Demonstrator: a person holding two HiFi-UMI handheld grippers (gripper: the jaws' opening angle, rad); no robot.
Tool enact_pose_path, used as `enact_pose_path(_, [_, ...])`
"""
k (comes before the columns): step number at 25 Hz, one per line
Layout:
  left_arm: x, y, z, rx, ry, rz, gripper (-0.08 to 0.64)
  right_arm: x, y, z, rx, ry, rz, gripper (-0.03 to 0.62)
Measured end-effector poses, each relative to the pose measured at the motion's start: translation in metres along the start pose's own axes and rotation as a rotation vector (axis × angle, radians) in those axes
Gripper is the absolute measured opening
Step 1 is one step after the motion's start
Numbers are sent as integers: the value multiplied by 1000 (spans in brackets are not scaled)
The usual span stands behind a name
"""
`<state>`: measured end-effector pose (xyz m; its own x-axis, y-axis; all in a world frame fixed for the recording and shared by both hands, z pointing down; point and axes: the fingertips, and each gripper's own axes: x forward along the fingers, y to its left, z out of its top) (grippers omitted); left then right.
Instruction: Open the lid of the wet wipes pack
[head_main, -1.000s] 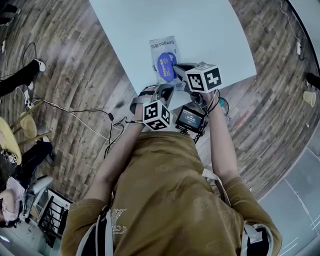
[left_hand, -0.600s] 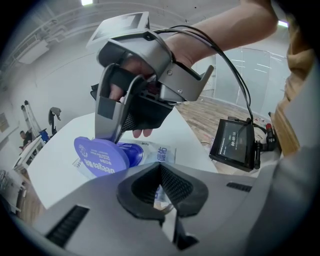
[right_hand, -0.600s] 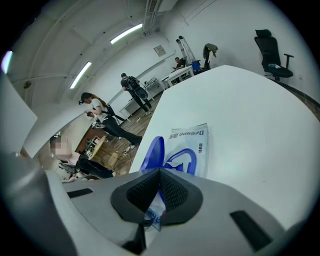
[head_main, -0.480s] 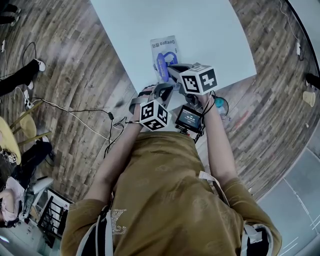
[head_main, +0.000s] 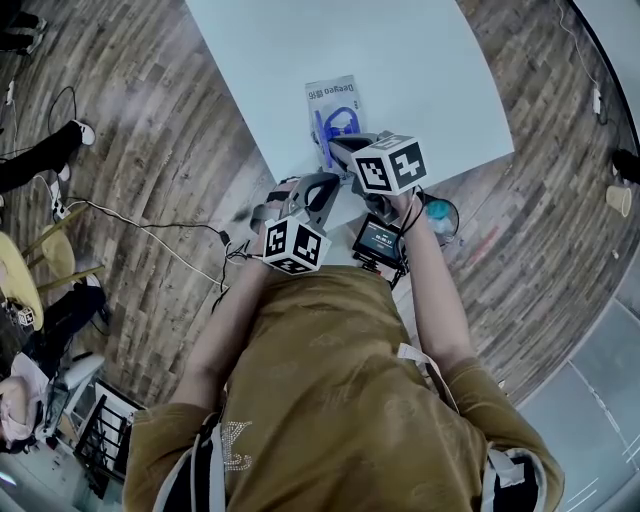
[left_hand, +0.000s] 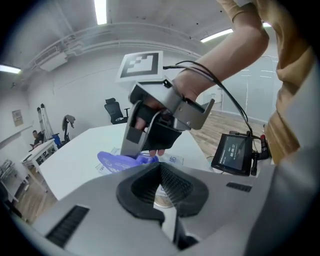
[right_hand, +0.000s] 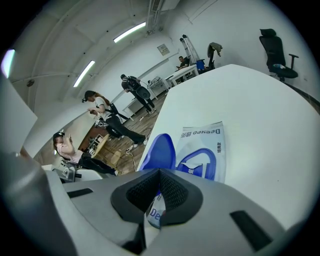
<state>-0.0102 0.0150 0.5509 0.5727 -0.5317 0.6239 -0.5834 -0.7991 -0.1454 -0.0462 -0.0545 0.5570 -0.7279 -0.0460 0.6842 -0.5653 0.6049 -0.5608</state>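
Observation:
The wet wipes pack (head_main: 333, 103) lies flat near the front edge of the white table (head_main: 420, 60). Its blue lid (head_main: 322, 136) stands raised on edge over the blue-rimmed opening (right_hand: 202, 159). My right gripper (head_main: 336, 149) is at the pack's near end, shut on the lid; in the left gripper view its fingers (left_hand: 131, 145) pinch the blue lid (left_hand: 119, 161). In the right gripper view the lid (right_hand: 159, 151) rises just beyond the closed jaws (right_hand: 159, 184). My left gripper (head_main: 322, 190) hangs short of the pack, off the table's edge, shut and holding nothing (left_hand: 161, 174).
A small screen (head_main: 380, 240) is mounted under my right hand. A teal object (head_main: 440, 212) and cables (head_main: 150, 225) lie on the wooden floor. A paper cup (head_main: 618, 195) stands far right. People (right_hand: 107, 120) and an office chair (right_hand: 275, 50) are beyond the table.
The blue lid has swung from flat on the pack to standing upright, held by my right gripper. My left gripper has drawn back from the pack toward my body and leftward.

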Motion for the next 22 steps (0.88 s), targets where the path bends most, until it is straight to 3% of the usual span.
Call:
enact_pose_path(2, [-4, 5, 6, -9, -27, 24, 0, 3, 1, -1, -3, 8, 0, 8])
enact_pose_path(10, [-21, 44, -4, -179, -81, 133, 0, 13, 5, -4, 30, 21, 25, 8])
enact_pose_path(22, [-27, 66, -8, -212, -84, 193, 0, 27, 8, -10, 30, 35, 19, 8])
